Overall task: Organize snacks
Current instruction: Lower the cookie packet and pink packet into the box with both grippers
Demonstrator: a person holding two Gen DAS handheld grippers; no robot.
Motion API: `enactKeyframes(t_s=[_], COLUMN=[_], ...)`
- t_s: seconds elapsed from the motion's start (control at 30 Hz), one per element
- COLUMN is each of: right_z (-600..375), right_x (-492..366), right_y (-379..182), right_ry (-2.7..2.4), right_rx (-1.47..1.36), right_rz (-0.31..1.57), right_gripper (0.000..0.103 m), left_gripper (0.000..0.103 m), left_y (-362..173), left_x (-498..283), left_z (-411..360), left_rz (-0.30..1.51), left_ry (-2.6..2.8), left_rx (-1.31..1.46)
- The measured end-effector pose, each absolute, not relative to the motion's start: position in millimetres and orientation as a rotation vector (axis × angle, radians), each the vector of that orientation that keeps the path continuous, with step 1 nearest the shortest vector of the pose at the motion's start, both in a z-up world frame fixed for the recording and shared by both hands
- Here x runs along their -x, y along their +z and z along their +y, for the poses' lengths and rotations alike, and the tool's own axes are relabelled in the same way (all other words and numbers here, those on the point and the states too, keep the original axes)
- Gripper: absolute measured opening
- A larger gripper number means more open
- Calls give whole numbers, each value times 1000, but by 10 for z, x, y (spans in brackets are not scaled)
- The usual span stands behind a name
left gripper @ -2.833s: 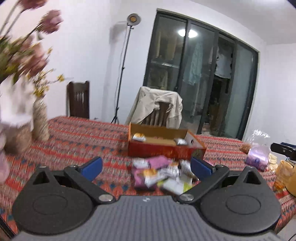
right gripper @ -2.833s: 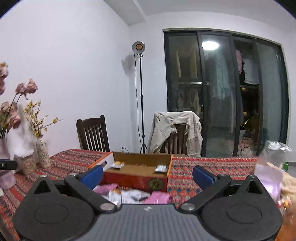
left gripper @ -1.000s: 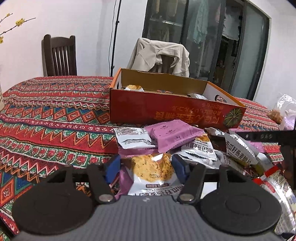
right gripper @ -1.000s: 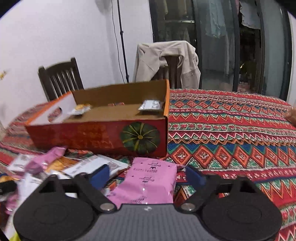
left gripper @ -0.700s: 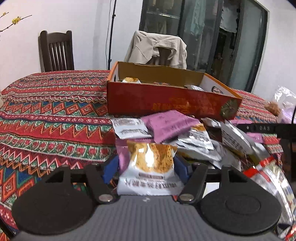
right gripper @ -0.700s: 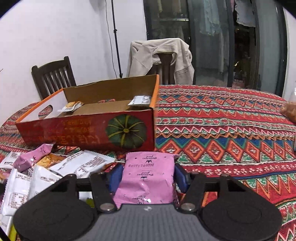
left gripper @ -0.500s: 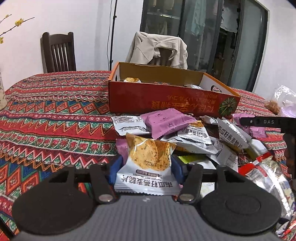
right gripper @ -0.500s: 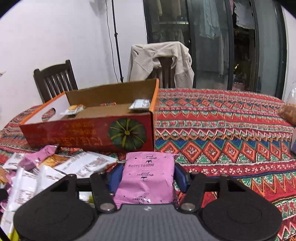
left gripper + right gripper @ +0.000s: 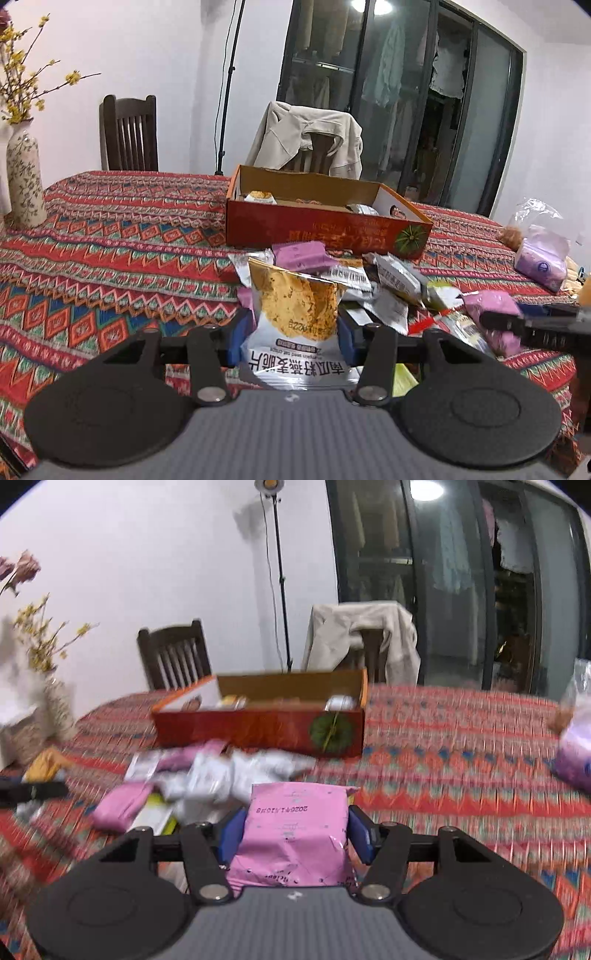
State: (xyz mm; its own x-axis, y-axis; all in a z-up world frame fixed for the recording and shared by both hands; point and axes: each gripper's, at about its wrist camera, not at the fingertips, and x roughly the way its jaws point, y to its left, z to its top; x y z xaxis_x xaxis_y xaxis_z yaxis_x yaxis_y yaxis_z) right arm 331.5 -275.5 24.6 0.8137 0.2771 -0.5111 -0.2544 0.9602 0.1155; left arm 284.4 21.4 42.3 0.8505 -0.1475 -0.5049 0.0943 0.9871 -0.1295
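Lighting: indoor, even, moderately bright; ceiling lamp [image 9: 365, 3] reflected in dark glass doors [image 9: 399, 92]. Left wrist view: mostly sharp. Right wrist view: motion-blurred across counter [image 9: 461, 760]. Both: fisheye bending, dark vignetted corners.

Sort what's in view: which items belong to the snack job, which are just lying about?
Job: white pumpkin-seed snack packet in left gripper; pink packet in right gripper; loose packet pile; red cardboard box.
Lying about: flower vase; draped jacket; light stand.

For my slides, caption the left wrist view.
Left gripper lifts a pumpkin seed crisp packet above the snack pile, red box beyond.
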Motion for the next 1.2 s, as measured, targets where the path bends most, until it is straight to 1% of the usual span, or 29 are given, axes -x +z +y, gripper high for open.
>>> enactKeyframes(t_s=[0.17, 0.37, 0.47, 0.57, 0.73, 0.9, 0.97, 1.03, 1.2], right_z=[-2812, -2881, -2908, -2923, -2880, -2697, -2593, -2487, -2135], right_x=[-3142, -3077, -3134, -3342, -3924, -4806, -5308, -5907, -7079], right_y=[170, 294, 352, 458, 691, 976, 1023, 971, 563], right_ry=[267, 268, 277, 309, 375, 411, 424, 430, 343], right_rx=[-61, -60, -68, -81, -96, -68, -87, -108, -25], right_rz=[582, 535, 520, 498, 445, 442, 491, 580, 796], right_gripper=[59, 59, 59, 59, 59, 59, 59, 59, 59], left_gripper=[49, 49, 49, 49, 49, 49, 49, 49, 49], left_y=[440, 488, 585, 689, 793, 907, 879, 784, 378], left_x=[-2745, -2838, -3065, -3475, -4492, -5538, -6021, -6446, -7303], left_z=[213, 202, 255, 302, 275, 184, 100, 30, -88], left_rz=[542, 532, 520, 512, 565, 630, 664, 714, 878], left_ry=[-126, -155, -195, -226, -228, -259, -233, -204, -169], left_rx=[118, 128, 149, 169, 153, 162, 139, 130, 158])
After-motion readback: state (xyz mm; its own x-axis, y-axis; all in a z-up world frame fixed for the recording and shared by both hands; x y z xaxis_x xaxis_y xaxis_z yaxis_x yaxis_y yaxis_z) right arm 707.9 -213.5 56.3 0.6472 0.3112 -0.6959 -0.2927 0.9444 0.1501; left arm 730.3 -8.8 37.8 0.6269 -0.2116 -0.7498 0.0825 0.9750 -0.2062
